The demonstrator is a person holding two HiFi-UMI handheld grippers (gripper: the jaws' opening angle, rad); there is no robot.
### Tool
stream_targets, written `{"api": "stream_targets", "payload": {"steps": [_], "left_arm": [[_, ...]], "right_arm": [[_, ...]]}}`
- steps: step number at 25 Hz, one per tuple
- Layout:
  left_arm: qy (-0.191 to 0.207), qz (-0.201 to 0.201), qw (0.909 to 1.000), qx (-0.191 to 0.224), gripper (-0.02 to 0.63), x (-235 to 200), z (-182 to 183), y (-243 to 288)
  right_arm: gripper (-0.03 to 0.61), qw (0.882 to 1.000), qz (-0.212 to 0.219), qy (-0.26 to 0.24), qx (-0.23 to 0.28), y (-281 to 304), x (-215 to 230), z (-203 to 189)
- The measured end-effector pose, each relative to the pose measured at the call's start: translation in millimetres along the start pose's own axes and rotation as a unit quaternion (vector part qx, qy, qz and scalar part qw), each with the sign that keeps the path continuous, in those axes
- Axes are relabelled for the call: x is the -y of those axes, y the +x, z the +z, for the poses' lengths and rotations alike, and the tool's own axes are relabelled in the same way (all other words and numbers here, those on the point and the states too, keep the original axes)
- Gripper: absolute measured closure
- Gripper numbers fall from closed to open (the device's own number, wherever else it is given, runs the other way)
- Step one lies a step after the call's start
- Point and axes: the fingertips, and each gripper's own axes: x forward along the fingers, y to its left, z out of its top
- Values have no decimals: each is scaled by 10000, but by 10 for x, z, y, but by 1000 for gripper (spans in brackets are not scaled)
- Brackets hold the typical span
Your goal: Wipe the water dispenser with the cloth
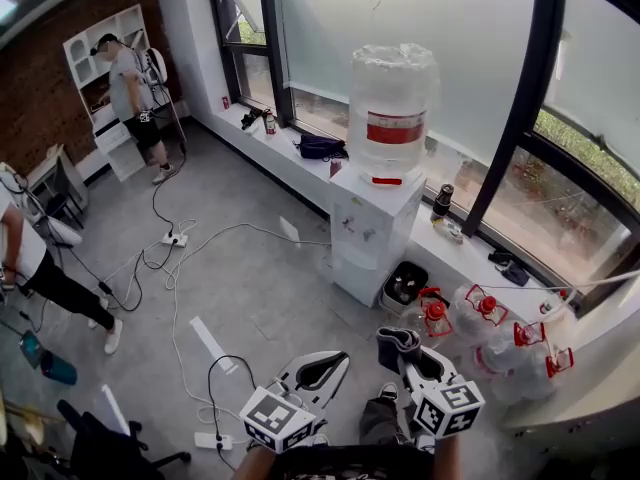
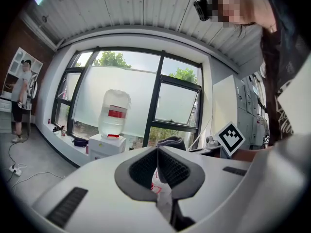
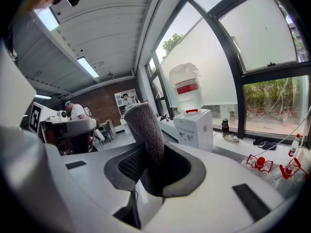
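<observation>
At lower left of head view: left gripper (image 1: pixel 325 366), jaws pressed together, nothing between. Centre, further off: white water dispenser (image 1: pixel 375 230), 1 bottle (image 1: pixel 393 103) on top. Right: right gripper (image 1: pixel 418 360) clamped on grey cloth (image 1: pixel 396 342), well apart from dispenser.

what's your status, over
Right gripper shut on cloth; left gripper shut, empty. Water dispenser ahead, not yet touched. Cables trail nearby.

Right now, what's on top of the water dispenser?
A large clear water bottle with a red label stands inverted on the white dispenser. A red collar covers its neck, so the joint cannot be seen.
</observation>
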Motion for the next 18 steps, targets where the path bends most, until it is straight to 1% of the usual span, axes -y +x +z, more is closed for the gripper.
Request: {"api": "stream_targets", "payload": {"steps": [4, 10, 14, 18], "left_arm": [[-149, 130, 9998, 2, 594, -143, 131, 642], [-200, 219, 9995, 81, 594, -179, 404, 1631], [-135, 384, 9992, 13, 594, -198, 448, 2113], [-140, 528, 9985, -37, 594, -163, 423, 2374]], "right_arm": [[476, 10000, 13, -28, 59, 214, 618, 300], [476, 9998, 166, 27, 51, 413, 1474, 696], [476, 9996, 267, 72, -38, 552, 1941, 780], [476, 9989, 412, 131, -175, 690, 2271, 769]]}}
